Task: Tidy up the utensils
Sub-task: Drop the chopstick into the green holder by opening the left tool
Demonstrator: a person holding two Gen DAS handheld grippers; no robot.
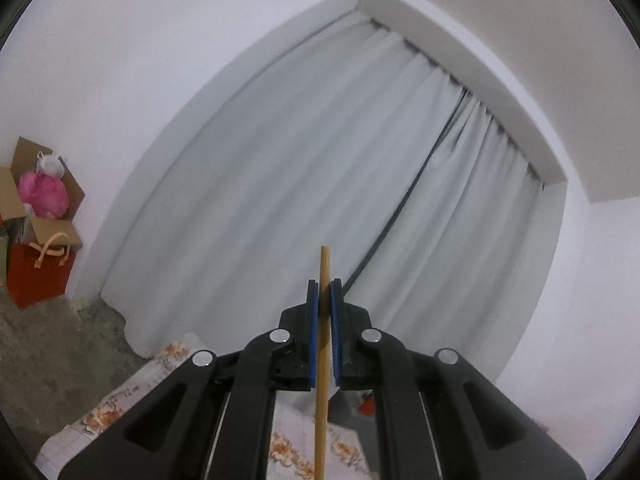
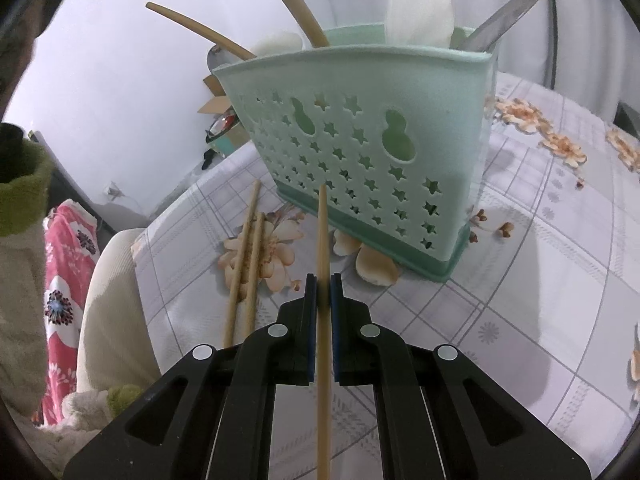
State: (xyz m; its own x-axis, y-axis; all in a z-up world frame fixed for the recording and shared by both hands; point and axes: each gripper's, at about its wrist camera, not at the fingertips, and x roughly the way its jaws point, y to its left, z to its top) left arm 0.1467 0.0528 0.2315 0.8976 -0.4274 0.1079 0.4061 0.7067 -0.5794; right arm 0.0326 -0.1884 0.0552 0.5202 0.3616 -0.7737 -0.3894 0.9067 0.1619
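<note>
Both grippers pinch one chopstick each; the holder stands ahead of the right one.

My right chopstick [image 2: 322,264] runs lengthwise between the pads, tip pointing far toward the holder [image 2: 360,136], which stands upright on the table [image 2: 520,280], nearest this hand. Two more chopsticks [image 2: 246,264] lie near left of it. The right gripper [image 2: 322,280] is clamped on its stick. The left gripper [image 1: 325,284] likewise pinches a chopstick [image 1: 324,320], aimed at a curtain [image 1: 300,160].
</note>
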